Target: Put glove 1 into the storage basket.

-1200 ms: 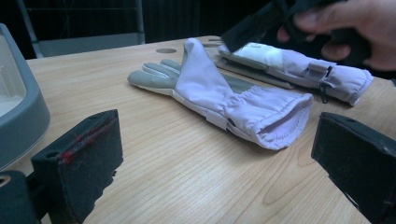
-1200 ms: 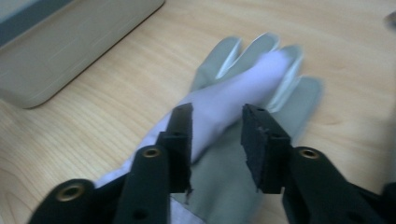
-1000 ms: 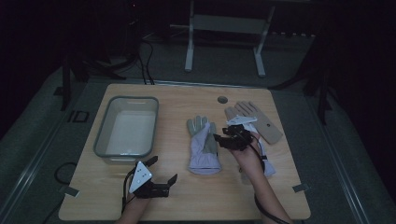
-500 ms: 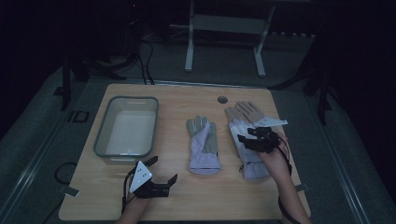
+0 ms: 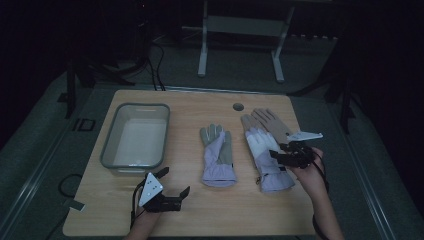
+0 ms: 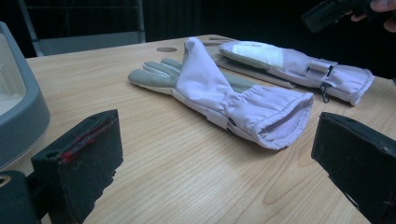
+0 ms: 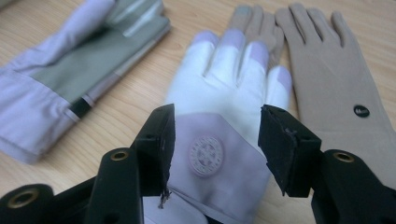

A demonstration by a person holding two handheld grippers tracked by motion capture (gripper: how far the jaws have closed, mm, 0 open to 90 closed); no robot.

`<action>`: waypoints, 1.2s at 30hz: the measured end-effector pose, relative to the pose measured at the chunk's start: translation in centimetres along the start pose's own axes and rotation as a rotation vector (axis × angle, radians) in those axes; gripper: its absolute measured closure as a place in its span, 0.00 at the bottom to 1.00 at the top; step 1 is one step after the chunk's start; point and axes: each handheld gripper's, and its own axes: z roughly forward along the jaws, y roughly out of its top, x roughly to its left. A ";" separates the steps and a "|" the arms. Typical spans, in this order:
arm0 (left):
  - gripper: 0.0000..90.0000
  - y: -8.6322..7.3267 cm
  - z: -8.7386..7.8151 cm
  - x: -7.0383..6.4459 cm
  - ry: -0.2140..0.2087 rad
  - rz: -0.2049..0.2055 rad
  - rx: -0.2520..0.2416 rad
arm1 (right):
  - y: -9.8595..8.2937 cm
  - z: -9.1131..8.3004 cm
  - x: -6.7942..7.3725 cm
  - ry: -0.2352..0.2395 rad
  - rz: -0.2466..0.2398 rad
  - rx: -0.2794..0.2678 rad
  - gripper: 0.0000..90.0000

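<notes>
Table (image 5: 200,215): light wood, with a round hole (image 5: 238,106) toward its 12 o'clock edge.
Bin (image 5: 136,136): grey, rectangular, at the table's 9 o'clock side; nothing can be seen in it (its rounded wall fills the left edge of the left gripper view).
Middle glove (image 5: 218,156): lavender with grey-green palm and fingers, lying flat at the table's centre, fingers toward 12 o'clock, cuff toward 6; part of the lavender fabric is folded up over the grey fingers.
Right glove (image 5: 265,159): lavender with a white back and a round emblem (image 7: 206,156), lying at 3 o'clock of the middle glove, apart from it.
Tan glove (image 5: 272,123): flat, fingers toward 12 o'clock, partly under the right glove on its 3 o'clock side; small dark logo (image 7: 361,111).
Left gripper (image 5: 172,188): low at the table's 6–7 o'clock edge, jaws spread wide, holding nothing, the middle glove's cuff ahead of it.
Right gripper (image 5: 280,155): over the right glove, jaws apart on either side of the emblem, not closed on the fabric.
</notes>
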 end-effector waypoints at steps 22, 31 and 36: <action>0.02 0.0 0.0 0.0 0.003 -0.004 -0.002 | -3.2 3.2 0.7 0.014 0.086 0.057 0.82; 0.02 0.0 0.0 0.0 0.003 0.000 -0.003 | -1.3 -1.0 1.7 -0.041 0.157 -0.052 0.84; 0.02 0.0 0.0 0.0 0.004 -0.002 -0.003 | 0.5 -2.8 2.4 -0.053 0.165 -0.093 0.84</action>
